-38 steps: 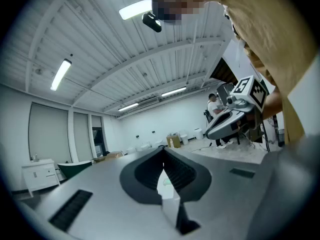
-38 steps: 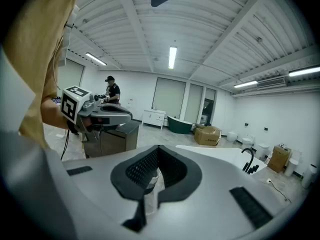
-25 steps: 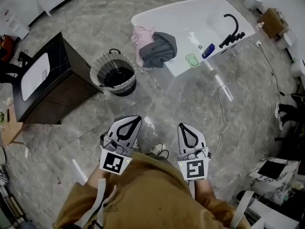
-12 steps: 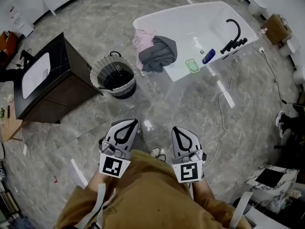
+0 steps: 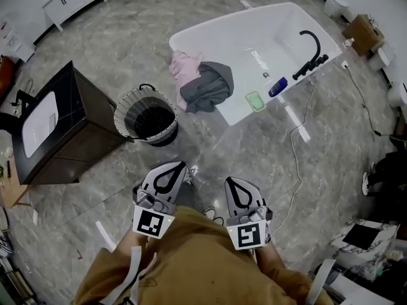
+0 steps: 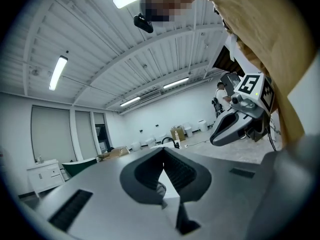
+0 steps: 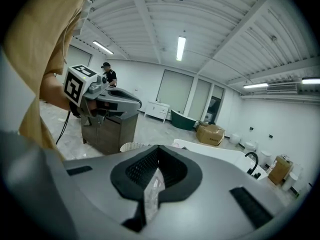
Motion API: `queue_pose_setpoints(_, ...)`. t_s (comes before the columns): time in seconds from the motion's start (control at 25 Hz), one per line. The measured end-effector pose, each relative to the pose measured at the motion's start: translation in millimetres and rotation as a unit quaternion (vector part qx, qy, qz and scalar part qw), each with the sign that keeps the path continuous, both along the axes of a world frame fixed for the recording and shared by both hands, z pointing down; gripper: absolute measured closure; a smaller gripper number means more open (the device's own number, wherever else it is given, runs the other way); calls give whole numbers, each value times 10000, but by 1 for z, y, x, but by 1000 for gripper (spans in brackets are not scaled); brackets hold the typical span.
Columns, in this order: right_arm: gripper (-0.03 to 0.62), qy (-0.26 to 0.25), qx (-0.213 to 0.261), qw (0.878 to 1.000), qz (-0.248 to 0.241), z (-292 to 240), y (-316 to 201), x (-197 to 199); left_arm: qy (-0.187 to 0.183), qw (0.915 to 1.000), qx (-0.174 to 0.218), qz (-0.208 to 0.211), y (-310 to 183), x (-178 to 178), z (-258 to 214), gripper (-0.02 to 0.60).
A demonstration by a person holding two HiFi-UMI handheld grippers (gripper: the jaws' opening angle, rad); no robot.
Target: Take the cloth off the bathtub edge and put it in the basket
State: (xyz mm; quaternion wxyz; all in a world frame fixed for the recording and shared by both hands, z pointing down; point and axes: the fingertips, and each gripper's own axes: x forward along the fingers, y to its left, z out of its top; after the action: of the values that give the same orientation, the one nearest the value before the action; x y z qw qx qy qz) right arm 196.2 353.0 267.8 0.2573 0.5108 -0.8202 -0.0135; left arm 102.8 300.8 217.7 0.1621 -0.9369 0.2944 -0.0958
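Note:
A grey cloth (image 5: 206, 86) and a pink cloth (image 5: 183, 67) hang over the near left edge of the white bathtub (image 5: 254, 27). The round wire basket (image 5: 145, 114) stands on the floor just left of them, with nothing visible inside. Both grippers are held low, close to the person's body and far from the cloths. My left gripper (image 5: 172, 166) is shut and holds nothing. My right gripper (image 5: 234, 182) is shut and holds nothing too. The right gripper view shows the basket (image 7: 132, 146) and the bathtub (image 7: 210, 151) beyond the closed jaws.
A dark cabinet with a white sink (image 5: 54, 122) stands left of the basket. On the tub rim are a green soap dish (image 5: 255, 100), a blue bottle (image 5: 277, 86) and a black faucet (image 5: 310, 43). A white cable (image 5: 296, 151) trails over the marble floor.
The head view has shifted: tub, cloths and basket sit slightly further left in the picture. The right gripper has drawn a little nearer the body. Both jaws stay shut.

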Motion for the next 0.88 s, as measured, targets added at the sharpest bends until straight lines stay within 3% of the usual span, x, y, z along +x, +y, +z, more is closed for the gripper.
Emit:
queue_pose_setpoints(0.48,590,358,-148,9992,84,-11,-171,-29,412,9986,-303,151,-169,-21,4,575)
queue_pose_setpoints(0.88,591,522,-205,9982,212,-10,-231,-45,620,9967,-322,410,-234,-27,5,575)
